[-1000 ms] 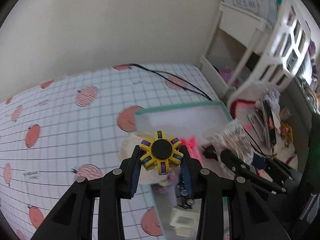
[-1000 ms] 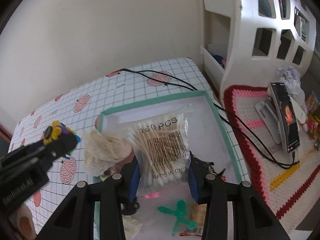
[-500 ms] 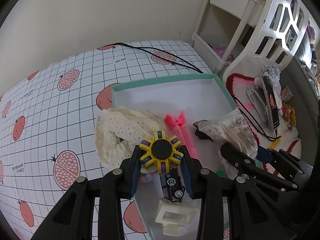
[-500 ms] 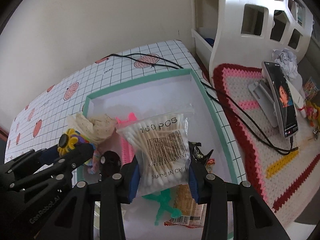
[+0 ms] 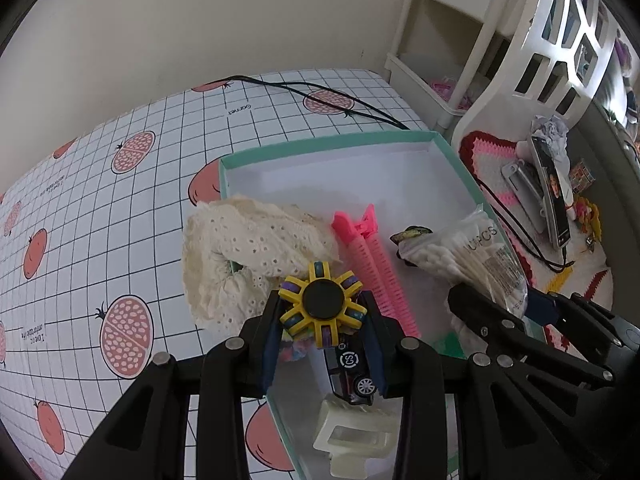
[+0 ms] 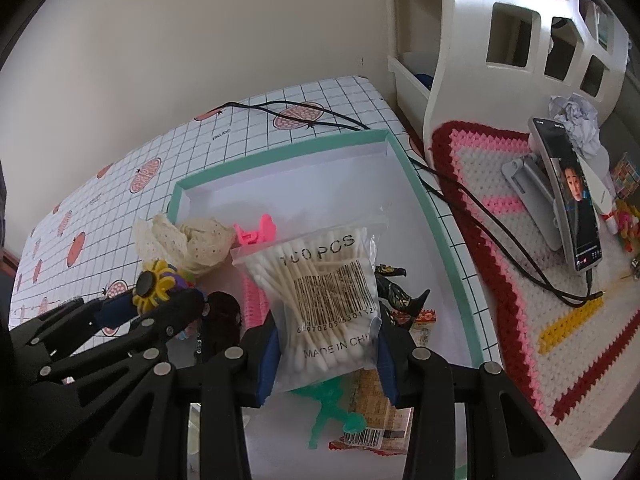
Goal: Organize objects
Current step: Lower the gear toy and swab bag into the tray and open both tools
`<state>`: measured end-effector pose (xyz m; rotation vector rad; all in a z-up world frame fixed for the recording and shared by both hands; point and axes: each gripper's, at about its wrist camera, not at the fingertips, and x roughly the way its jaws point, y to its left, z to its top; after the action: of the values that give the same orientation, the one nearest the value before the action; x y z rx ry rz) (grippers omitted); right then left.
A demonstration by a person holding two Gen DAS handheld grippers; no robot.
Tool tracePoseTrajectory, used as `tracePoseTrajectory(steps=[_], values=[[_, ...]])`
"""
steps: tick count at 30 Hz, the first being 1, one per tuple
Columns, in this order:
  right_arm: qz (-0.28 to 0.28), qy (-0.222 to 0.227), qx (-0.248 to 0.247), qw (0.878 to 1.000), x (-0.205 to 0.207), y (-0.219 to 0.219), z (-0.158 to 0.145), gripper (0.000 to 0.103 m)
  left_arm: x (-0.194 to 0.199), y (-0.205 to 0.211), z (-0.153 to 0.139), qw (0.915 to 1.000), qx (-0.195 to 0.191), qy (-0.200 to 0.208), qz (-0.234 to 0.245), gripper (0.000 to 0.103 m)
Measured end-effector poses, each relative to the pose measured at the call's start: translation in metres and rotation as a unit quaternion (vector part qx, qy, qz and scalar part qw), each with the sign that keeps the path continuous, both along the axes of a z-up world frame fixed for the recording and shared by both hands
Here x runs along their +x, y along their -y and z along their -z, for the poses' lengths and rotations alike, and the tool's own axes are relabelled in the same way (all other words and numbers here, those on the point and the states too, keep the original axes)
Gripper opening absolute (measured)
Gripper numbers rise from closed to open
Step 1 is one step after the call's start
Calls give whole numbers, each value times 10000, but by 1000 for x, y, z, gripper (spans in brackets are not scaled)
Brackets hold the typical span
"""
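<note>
Above the teal-rimmed white box (image 5: 320,148), left tool (image 5: 322,322) clamps a yellow fidget spinner (image 5: 322,304) and right tool (image 6: 326,354) a clear cotton-swab bag (image 6: 320,288), poised for dropping in.

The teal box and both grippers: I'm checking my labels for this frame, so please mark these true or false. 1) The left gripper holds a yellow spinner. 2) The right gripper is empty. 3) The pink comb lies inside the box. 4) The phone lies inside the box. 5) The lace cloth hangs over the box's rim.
1) True: the left gripper is shut on the yellow spinner.
2) False: the right gripper is shut on the bag of cotton swabs.
3) True: the pink comb lies in the teal box.
4) False: the phone leans on a stand on the crocheted mat.
5) True: the lace cloth drapes over the left rim.
</note>
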<state>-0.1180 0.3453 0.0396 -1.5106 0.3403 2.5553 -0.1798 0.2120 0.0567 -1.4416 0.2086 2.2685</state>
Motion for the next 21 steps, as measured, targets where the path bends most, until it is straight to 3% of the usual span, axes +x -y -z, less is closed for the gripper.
tracePoseTrajectory(steps=[14,21], values=[[-169,-90,167,9997,5,7,1,46,-1,6,6,9999,8,127,40,39],[-145,-105,129,9998,12,7,0,46,14,12,0,9998,-8,208,-6,46]])
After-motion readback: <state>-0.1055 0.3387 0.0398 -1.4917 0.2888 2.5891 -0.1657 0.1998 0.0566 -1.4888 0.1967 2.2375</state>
